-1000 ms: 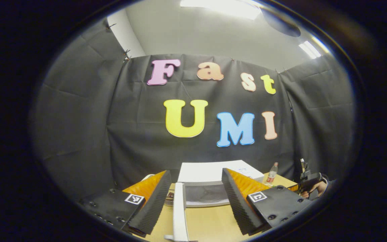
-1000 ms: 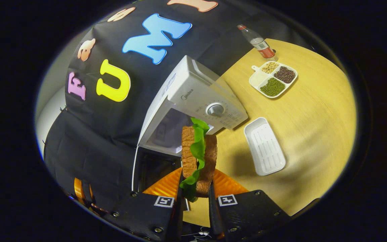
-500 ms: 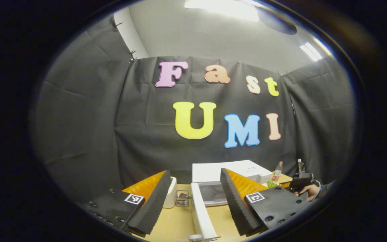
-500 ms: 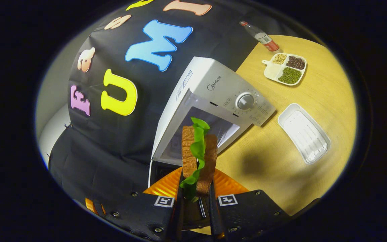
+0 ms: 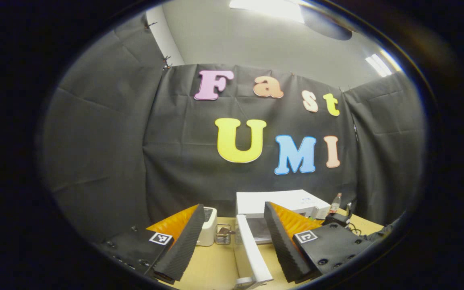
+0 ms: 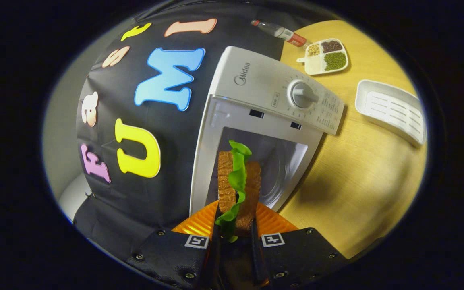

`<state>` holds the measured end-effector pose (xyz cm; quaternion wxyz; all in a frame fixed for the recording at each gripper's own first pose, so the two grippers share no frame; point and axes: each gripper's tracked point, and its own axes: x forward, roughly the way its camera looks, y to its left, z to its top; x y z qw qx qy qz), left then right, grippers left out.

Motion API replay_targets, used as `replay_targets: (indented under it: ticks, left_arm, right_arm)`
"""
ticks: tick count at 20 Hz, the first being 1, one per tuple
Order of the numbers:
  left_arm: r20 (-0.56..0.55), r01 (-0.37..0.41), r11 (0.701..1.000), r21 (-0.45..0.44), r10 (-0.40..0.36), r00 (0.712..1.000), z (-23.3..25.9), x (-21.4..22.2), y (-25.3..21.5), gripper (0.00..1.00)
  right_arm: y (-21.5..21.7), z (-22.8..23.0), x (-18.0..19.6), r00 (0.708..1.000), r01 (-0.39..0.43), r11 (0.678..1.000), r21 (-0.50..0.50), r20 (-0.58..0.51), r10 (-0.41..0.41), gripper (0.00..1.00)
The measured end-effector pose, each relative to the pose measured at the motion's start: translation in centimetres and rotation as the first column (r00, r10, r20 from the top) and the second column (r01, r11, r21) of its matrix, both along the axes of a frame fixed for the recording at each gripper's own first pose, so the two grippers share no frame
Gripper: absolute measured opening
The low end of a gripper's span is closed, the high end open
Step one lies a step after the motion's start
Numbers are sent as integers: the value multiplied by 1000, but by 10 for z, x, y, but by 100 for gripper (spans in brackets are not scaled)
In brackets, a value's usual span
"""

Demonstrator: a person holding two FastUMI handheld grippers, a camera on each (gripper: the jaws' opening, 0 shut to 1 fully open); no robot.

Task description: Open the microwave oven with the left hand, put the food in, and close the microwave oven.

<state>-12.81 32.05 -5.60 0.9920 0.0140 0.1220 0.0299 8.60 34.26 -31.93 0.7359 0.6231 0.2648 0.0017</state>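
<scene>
Looking along the left claw [image 5: 232, 241], its two fingers are seen spread wide apart with nothing pressed between them. Between them, farther off, the white microwave oven [image 5: 282, 201] is seen standing on the wooden worktop [image 5: 216, 268], its door [image 5: 252, 253] swung out so that the edge is presented towards the camera. A white boxy appliance [image 5: 209, 225] and a small wire rack [image 5: 224, 235] are seen to the left of the door, and a clear bottle [image 5: 335, 202] with a red label at the oven's right. The other claw is partly made out as a dark shape beside the oven's right front corner, too small for detail.

In the right gripper view, the right claw [image 6: 235, 235] is clenched on the food [image 6: 238, 185]: a sandwich of two brown, rough slices with a green leaf between them, both fingers pressed on its flat sides. The sandwich is held on edge, its long axis running away from the claw towards the oven's open cavity [image 6: 272, 169], just before the opening. The leaf sticks out past the far end. The oven's control panel, with a round knob [image 6: 302, 94], lies beyond the cavity. On the worktop past it are seen a white ridged tray [image 6: 391, 110], a divided dish [image 6: 326, 61] of beans and grains, and the bottle lying close to it. Nothing is seen between the sandwich and the cavity.
</scene>
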Motion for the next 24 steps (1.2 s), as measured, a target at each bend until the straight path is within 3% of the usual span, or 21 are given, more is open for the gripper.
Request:
replay_targets:
  ticks: [8, 15, 19, 24]
  left_arm:
    - [-55, -62, 998, 29, 63, 996, -15, -1, 50, 92]
    - [-110, -104, 994, 23, 105, 988, -39, 4, 84, 94]
    - [-105, -95, 995, 19, 97, 990, -42, 12, 88, 92]
    - [-88, -79, 997, 4, 79, 993, -44, 22, 84, 97]
  right_arm:
    - [44, -48, 75, 993, 113, 993, 26, -25, -113, 33]
    - [49, -91, 117, 968, 242, 970, 13, -73, -240, 33]
    - [52, -98, 123, 970, 221, 974, -45, -94, -225, 33]
    - [46, -100, 106, 962, 181, 976, -123, -183, -202, 44]
